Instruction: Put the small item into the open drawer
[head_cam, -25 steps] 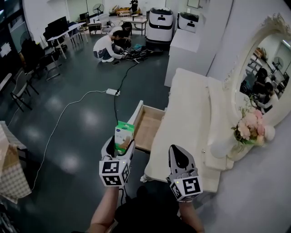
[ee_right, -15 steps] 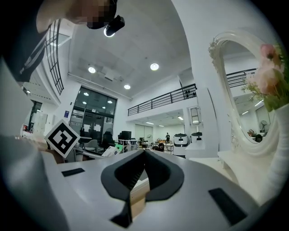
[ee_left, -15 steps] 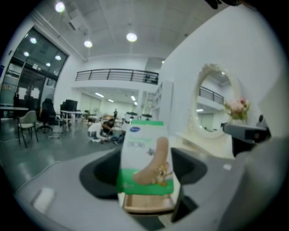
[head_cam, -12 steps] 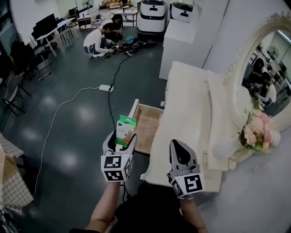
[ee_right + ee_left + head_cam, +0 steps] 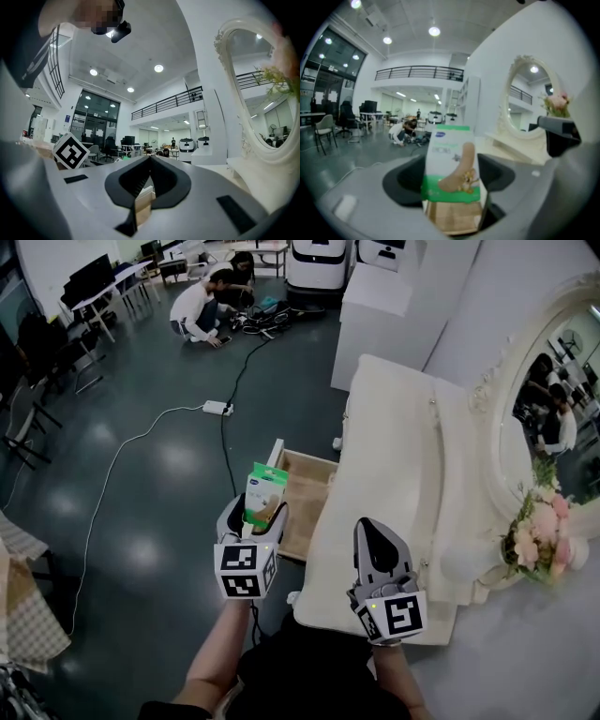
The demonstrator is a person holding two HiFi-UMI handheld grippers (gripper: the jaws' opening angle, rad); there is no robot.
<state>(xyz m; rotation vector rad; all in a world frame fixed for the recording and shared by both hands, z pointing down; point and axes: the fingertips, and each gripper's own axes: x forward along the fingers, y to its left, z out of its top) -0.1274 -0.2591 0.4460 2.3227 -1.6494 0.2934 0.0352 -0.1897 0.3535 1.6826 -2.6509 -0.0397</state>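
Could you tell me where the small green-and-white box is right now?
The box is left of centre in the head view, clamped upright in the left hand-held gripper, at the outer end of the open drawer of the white dresser.

Green-and-white packet, cream dresser

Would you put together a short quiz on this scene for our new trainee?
1. Choose one: the left gripper holds A) a green-and-white box, B) a spoon, C) nothing.
2. True or false: the box already lies inside the open drawer.
3. Fill in: the jaws of the right gripper are ____.
Key: 1 A; 2 false, the box is clamped in the left gripper; 3 together.
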